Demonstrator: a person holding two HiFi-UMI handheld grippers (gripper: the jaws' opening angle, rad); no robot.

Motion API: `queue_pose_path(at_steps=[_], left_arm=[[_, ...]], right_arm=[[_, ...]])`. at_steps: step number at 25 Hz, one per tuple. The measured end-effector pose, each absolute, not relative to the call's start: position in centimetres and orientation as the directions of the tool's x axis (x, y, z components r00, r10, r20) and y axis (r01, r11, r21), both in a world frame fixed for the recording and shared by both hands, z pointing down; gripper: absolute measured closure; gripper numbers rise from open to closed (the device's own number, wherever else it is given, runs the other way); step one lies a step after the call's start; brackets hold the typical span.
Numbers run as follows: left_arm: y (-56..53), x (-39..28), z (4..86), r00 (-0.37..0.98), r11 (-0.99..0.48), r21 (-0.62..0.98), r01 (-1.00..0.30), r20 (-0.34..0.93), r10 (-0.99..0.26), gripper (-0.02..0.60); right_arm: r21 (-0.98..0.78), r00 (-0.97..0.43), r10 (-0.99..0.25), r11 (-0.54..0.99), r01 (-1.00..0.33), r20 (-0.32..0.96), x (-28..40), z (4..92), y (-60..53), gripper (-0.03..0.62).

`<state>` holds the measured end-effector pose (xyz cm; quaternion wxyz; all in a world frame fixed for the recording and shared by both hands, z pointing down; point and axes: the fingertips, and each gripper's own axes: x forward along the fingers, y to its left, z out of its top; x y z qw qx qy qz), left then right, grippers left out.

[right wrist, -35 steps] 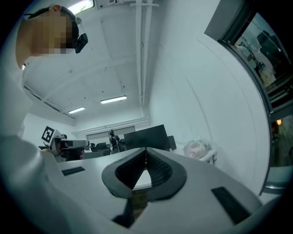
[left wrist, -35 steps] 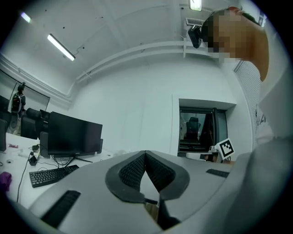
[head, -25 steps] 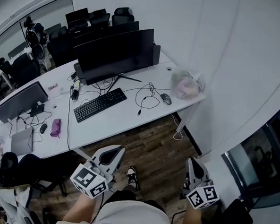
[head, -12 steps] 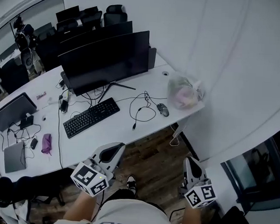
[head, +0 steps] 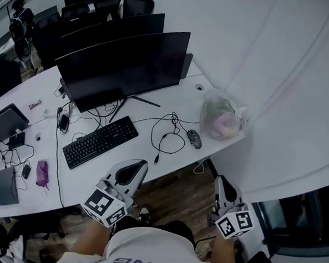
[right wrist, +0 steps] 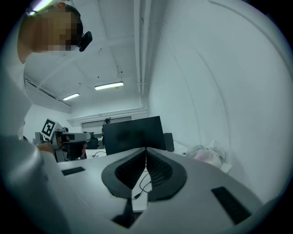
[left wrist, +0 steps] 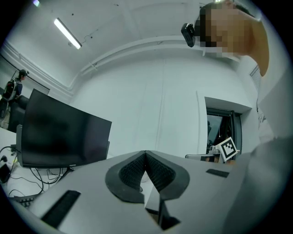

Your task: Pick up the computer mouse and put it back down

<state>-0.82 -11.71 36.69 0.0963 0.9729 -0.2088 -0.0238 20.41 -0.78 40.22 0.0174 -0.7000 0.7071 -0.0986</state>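
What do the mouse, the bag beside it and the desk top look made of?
Small dark computer mouse: probably matte moulded plastic, no glare. Crumpled translucent bag: thin plastic film, wrinkled, pinkish contents showing through. White desk top: smooth, evenly coloured, likely laminate; uncertain from here.

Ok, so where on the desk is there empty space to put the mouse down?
Bare desk shows behind the mouse, between the monitor's stand and the plastic bag, and along the front edge below the keyboard. It's crowded around the looped cable and at the far left near the purple pouch.
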Motion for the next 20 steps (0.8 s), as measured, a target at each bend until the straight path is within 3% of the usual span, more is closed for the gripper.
queue_pose_path(at_steps=[9, 20], left_arm=[[-15.9, -0.1, 38.7, 0.875, -0.845, 0.237, -0.480, 0.052, -0.482, 0.577], [-19.9, 8.7, 37.5, 0.802, -0.778, 0.201, -0.596, 0.093, -0.590, 0.577]], right_arm=[[-0.121, -0.093, -0.983, 0.074, -0.990, 0.160, 23.0, 41.5, -7.7, 0.571], [-0.167, -0.173, -0.960, 0.138, -0.976, 0.219, 33.0, 46.0, -15.6, 0.571]])
